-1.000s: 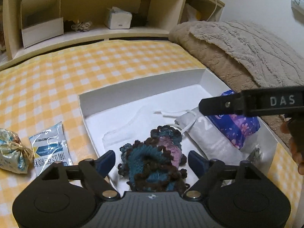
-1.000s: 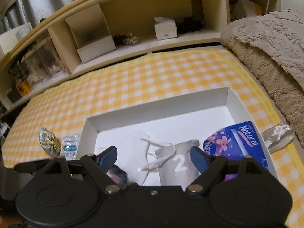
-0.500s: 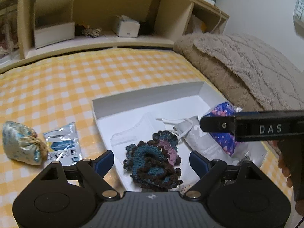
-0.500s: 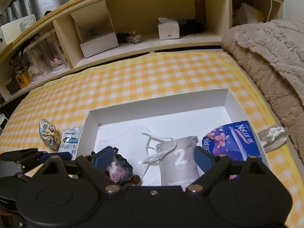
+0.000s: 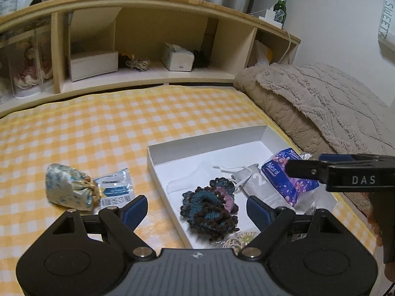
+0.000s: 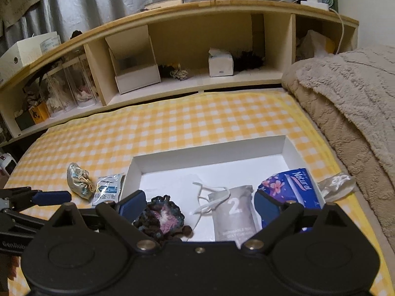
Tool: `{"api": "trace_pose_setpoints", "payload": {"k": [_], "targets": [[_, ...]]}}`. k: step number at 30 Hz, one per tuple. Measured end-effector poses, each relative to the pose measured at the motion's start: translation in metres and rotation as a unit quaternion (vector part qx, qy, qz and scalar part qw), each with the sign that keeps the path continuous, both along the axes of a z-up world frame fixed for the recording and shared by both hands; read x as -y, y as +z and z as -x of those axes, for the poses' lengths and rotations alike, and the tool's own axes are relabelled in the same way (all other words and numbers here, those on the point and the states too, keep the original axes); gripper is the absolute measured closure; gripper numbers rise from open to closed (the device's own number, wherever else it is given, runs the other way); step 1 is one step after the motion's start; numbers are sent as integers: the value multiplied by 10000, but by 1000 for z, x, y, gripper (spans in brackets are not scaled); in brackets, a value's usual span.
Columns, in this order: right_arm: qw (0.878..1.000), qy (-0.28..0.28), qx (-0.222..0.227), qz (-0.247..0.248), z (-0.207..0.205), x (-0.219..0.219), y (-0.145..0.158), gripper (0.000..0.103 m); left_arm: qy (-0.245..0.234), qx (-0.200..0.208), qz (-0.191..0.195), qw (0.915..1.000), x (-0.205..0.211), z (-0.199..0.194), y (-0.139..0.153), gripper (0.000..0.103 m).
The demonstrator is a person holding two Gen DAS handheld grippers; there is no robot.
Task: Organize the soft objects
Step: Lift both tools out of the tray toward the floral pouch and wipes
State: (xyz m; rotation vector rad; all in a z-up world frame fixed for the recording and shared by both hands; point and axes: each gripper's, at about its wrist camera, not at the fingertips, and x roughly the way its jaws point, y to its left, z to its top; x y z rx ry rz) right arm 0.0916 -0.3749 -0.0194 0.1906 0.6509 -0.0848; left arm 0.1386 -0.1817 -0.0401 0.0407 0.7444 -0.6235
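A white shallow box (image 5: 207, 141) (image 6: 209, 153) lies on the yellow checked bed. In it are a dark crocheted piece (image 5: 209, 207) (image 6: 160, 218), a grey drawstring pouch marked 2 (image 6: 233, 212) (image 5: 251, 180), a white mask (image 5: 190, 180) and a purple tissue pack (image 5: 286, 175) (image 6: 288, 187). A blue patterned pouch (image 5: 70, 190) (image 6: 79, 181) and a flat sachet (image 5: 116, 190) (image 6: 106, 188) lie left of the box. My left gripper (image 5: 197, 208) is open and empty above the box's near left edge. My right gripper (image 6: 198, 203) is open and empty over the box's near side.
A wooden headboard shelf (image 6: 197, 49) holds small boxes (image 6: 134, 75) and a tissue box (image 6: 221, 61). A beige blanket (image 5: 321, 103) is piled at the right. A crumpled clear wrapper (image 6: 335, 185) lies right of the box. A green bottle (image 5: 280, 6) stands on the shelf top.
Both grippers have pulled back and up from the box, so more of the bed shows. The crocheted piece stays in the box. Both jaws stay open.
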Motion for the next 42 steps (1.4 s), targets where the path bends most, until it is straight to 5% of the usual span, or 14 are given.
{"api": "trace_pose_setpoints", "payload": {"k": [9, 33, 42], "targets": [[9999, -59, 2, 118, 24, -2, 0, 6, 285, 25, -62, 9996, -19, 13, 9, 1], [9991, 42, 149, 397, 47, -27, -1, 0, 787, -66, 63, 9969, -59, 22, 4, 0], [9996, -91, 221, 158, 38, -30, -8, 0, 970, -9, -23, 9953, -81, 6, -3, 0]]}}
